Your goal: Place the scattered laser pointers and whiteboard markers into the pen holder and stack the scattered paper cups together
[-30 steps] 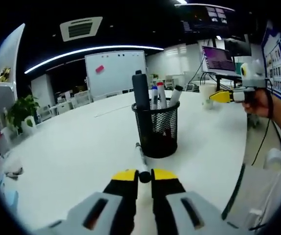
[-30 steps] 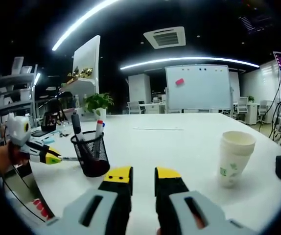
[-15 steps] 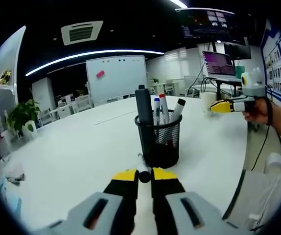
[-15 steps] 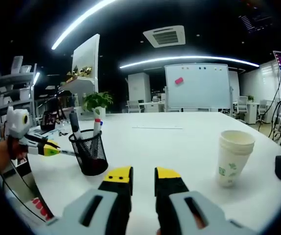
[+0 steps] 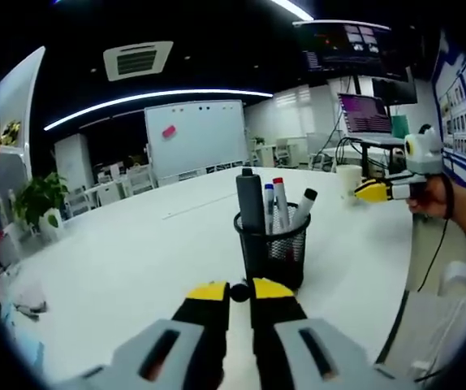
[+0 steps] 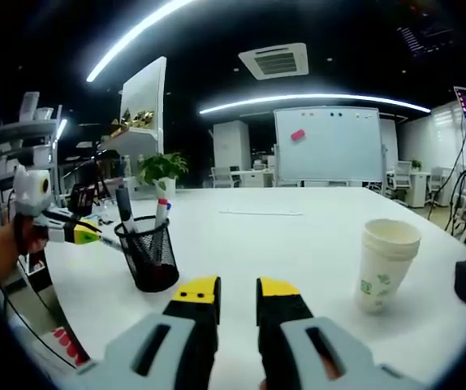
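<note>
The left gripper (image 5: 239,291) is closed on a marker (image 5: 239,292), seen end-on as a dark round tip between the yellow jaw ends; its long axis runs forward along the jaws, toward the holder (image 5: 273,250) that stands straight ahead and just beyond, on the white counter (image 5: 135,252); from the right gripper view the left gripper (image 6: 83,234) sits just beside the holder (image 6: 150,254) with the marker's (image 6: 111,241) thin shaft reaching to the mesh rim, so the left hand is clearly the nearer one; the holder already carries several markers and a thicker black pointer (image 5: 250,201) standing upright; the likely next move is to tip the marker upright over the rim and let go; the right gripper (image 6: 237,291) holds nothing, its jaws a little apart, with the stacked cups (image 6: 385,265) ahead to its right on the counter, well apart from the holder
</note>
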